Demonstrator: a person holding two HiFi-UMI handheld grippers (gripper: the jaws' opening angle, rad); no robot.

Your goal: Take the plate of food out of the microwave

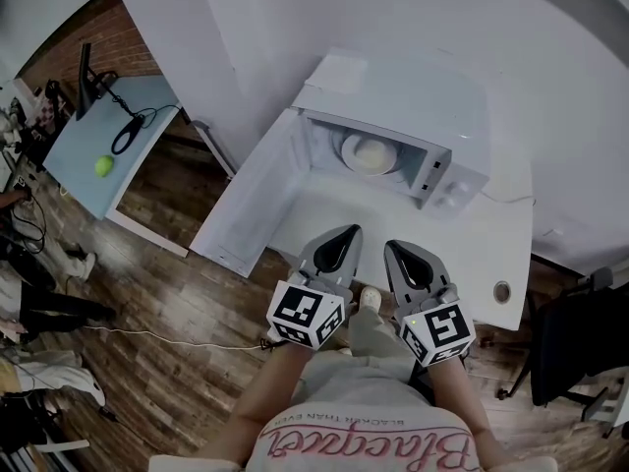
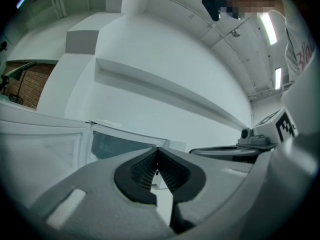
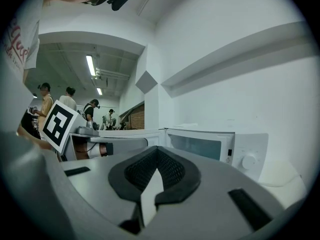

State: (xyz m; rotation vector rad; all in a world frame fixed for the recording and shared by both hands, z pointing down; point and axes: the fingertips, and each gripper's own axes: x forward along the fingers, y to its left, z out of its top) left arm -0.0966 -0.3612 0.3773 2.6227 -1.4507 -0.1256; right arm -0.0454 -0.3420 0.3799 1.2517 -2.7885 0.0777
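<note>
A white microwave (image 1: 393, 101) stands on a white table (image 1: 491, 254) with its door (image 1: 251, 200) swung wide open to the left. Inside the cavity sits a white plate (image 1: 347, 147) holding a pale round food item (image 1: 371, 155). My left gripper (image 1: 346, 232) and right gripper (image 1: 396, 248) hover side by side in front of the opening, short of it, both shut with nothing between the jaws. In the left gripper view the tips (image 2: 157, 149) meet before the microwave opening (image 2: 117, 145). From the right gripper (image 3: 157, 148) view, the microwave front and its knob (image 3: 248, 161) lie ahead.
A light blue table (image 1: 103, 146) at the far left carries a green ball (image 1: 103, 165) and a black cable. A black chair (image 1: 580, 347) stands at the right. A round hole (image 1: 502, 290) marks the white table's near corner. Several people stand in the background of the right gripper view.
</note>
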